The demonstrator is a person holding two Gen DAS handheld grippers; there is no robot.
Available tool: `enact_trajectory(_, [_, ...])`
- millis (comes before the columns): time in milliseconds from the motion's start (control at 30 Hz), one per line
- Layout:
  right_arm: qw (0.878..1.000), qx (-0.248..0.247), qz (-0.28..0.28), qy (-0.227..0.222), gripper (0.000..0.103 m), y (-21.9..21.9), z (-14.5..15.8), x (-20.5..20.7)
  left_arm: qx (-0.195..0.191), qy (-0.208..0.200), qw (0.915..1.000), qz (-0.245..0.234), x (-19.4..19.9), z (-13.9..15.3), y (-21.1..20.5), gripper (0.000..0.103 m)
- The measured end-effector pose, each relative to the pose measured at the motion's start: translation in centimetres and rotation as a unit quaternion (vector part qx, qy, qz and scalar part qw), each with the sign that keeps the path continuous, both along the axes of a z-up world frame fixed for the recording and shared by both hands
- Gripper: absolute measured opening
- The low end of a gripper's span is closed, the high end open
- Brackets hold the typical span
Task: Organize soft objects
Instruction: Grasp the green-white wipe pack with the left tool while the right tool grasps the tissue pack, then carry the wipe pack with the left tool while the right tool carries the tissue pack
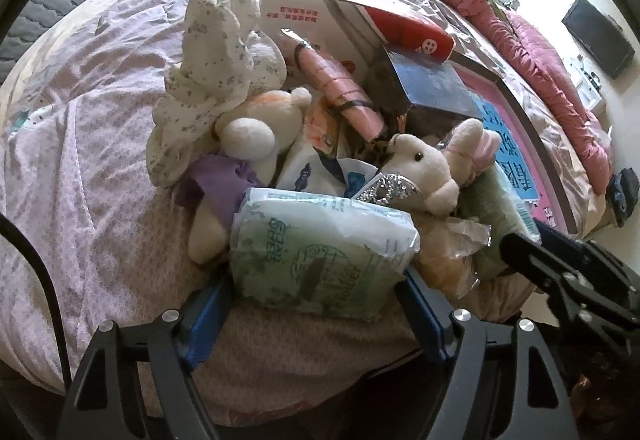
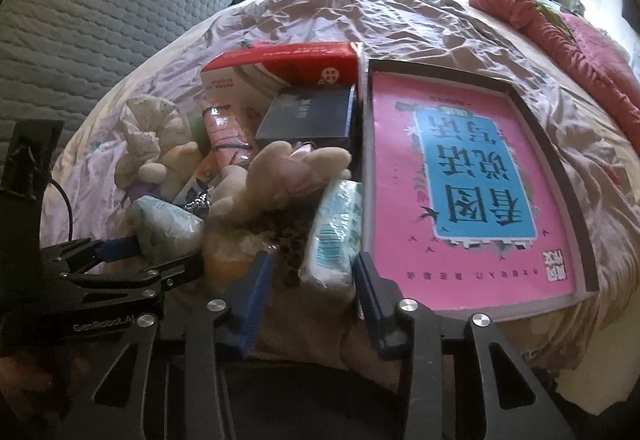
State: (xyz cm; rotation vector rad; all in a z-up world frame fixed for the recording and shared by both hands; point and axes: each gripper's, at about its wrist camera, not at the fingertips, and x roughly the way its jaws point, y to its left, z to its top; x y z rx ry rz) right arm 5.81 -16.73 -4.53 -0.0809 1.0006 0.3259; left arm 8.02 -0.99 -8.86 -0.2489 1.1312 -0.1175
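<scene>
A pile of soft things lies on the pink bedspread [image 1: 80, 144]. In the left wrist view my left gripper [image 1: 316, 304] is open, its blue pads either side of a green tissue pack [image 1: 320, 252]. Behind it are a cream plush bear [image 1: 256, 128], a floral cloth [image 1: 216, 52] and a cream rabbit plush [image 1: 428, 168]. In the right wrist view my right gripper [image 2: 312, 280] is open, its pads flanking the near end of a second tissue pack [image 2: 336, 232]. The rabbit plush [image 2: 280, 176] lies just beyond. The left gripper [image 2: 116, 252] shows at the left.
A red and white box [image 2: 280, 68], a dark box [image 2: 308, 116] and a rolled pink pack [image 1: 340, 88] sit behind the pile. A tray holding a pink book [image 2: 472, 176] lies right of it. A red quilt [image 2: 560, 40] is bunched at the far right.
</scene>
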Motion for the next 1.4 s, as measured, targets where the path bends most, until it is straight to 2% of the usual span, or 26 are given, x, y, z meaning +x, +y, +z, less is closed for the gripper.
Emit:
enact_trajectory(100, [1.000,0.013,0.001,0.007,0.030,0.3,-0.3,0.2,-0.007,0.000,1.0000,0.000,-0.3,0.0,0.5,0.079])
enact_trajectory(133, [1.000,0.022,0.005,0.007,0.029,0.4,-0.3,0.0,-0.009,-0.001,1.0000,0.001,-0.3,0.0,0.7,0.079])
enact_trajectory(233, [1.000,-0.001,0.000,0.016,0.029,0.8,-0.9,0.5,-0.018,0.002,0.9998,0.004,-0.4,-0.2,1.0,0.079])
enact_trajectory(400, [0.999,-0.011,-0.018,0.034,0.029,1.1,-2.1,1.8,-0.028,0.004,0.9996,0.007,-0.5,-0.5,1.8,0.079])
enact_trajectory(533, [0.999,0.014,-0.014,0.044,0.026,0.7,-2.5,2.5,-0.042,0.003,0.9990,0.014,-0.3,-0.7,2.4,0.077])
enact_trajectory(633, [0.999,0.028,-0.012,0.033,0.023,-0.2,-1.9,2.0,-0.044,0.000,0.9989,0.018,-0.3,-0.6,2.5,0.073])
enact_trajectory(700, [0.998,0.053,-0.016,0.031,0.023,-1.1,-1.3,1.7,-0.041,-0.005,0.9990,0.017,-0.5,-0.5,2.5,0.067])
enact_trajectory(867, [0.994,0.105,-0.023,0.009,0.022,-3.1,0.6,0.7,-0.059,-0.022,0.9980,0.007,-1.3,0.5,2.6,0.065])
enact_trajectory(1100, [0.993,0.112,-0.024,-0.019,0.022,-3.6,2.5,0.2,-0.059,-0.060,0.9964,0.007,-3.2,2.6,3.1,0.065])
enact_trajectory(1400, [0.991,0.127,-0.031,-0.035,0.022,-4.6,3.2,-0.6,-0.023,-0.105,0.9941,0.016,-4.2,5.1,2.9,0.065])
